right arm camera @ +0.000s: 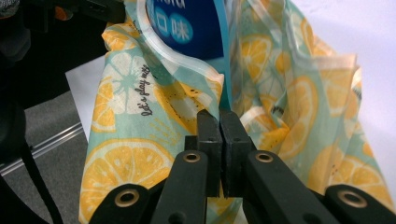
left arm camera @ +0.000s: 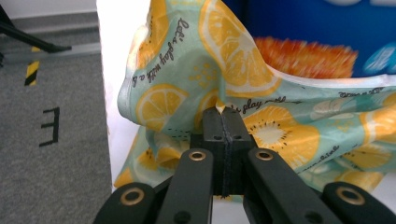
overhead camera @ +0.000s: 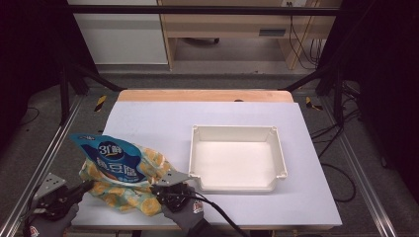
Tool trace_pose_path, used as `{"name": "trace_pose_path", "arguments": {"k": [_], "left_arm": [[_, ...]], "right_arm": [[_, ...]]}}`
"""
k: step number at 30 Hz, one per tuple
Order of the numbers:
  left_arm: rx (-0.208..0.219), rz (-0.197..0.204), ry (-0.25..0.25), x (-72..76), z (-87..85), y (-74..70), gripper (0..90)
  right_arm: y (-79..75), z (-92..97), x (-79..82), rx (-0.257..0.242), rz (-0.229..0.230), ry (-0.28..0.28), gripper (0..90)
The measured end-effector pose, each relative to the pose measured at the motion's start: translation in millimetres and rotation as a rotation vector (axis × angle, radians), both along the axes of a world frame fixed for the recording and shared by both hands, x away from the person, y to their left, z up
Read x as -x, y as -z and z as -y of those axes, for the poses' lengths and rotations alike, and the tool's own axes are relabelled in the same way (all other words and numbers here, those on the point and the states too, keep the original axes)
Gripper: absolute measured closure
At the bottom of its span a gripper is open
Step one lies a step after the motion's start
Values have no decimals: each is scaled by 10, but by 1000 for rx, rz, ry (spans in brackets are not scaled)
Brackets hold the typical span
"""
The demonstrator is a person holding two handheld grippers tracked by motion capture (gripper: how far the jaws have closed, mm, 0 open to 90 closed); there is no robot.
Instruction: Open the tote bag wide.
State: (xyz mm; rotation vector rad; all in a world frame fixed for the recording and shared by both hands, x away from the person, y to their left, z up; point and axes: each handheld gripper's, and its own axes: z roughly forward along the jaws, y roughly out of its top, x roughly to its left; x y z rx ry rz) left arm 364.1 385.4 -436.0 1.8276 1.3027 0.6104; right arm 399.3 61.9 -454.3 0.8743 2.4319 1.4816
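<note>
Lemon-print bag (overhead camera: 121,190) stretched between both grippers over the near left tabletop (overhead camera: 163,118), with a blue pouch (overhead camera: 116,160) standing inside. Left gripper (left arm camera: 223,114) closed on a pinch of the bag's rim, fabric bunched just beyond the fingers (left arm camera: 212,128). Right gripper (right arm camera: 219,116) likewise clamped on the opposite rim, pouch edge rising directly past the fingers (right arm camera: 208,133). Seen from the high view alone: white tray (overhead camera: 237,131) well apart to the right of the right gripper (overhead camera: 163,188), left gripper (overhead camera: 86,186) at the tabletop's edge.
</note>
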Motion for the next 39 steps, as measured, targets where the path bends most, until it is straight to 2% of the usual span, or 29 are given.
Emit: {"name": "trace_pose_path", "arguments": {"k": [6,9,17,25,29,33,39], "left_arm": [[-8,-31,18,-35,12,95,900],[-29,-41,25,-48,22,126,900],[-77,-99,46,-110,66,234,899],[-116,-151,57,-157,82,319,898],[-119,-169,66,-180,86,346,891],[-118,-169,70,-186,90,351,886],[-119,-165,74,-188,103,352,876]], "right_arm": [[107,-3,-5,20,-22,2,881],[161,-2,-3,30,-34,8,878],[259,-17,-17,62,-51,16,860],[295,-24,-35,91,-53,28,857],[322,-34,-48,103,-59,38,845],[273,-1,-41,78,-54,36,804],[26,96,20,-10,-10,42,791]]}}
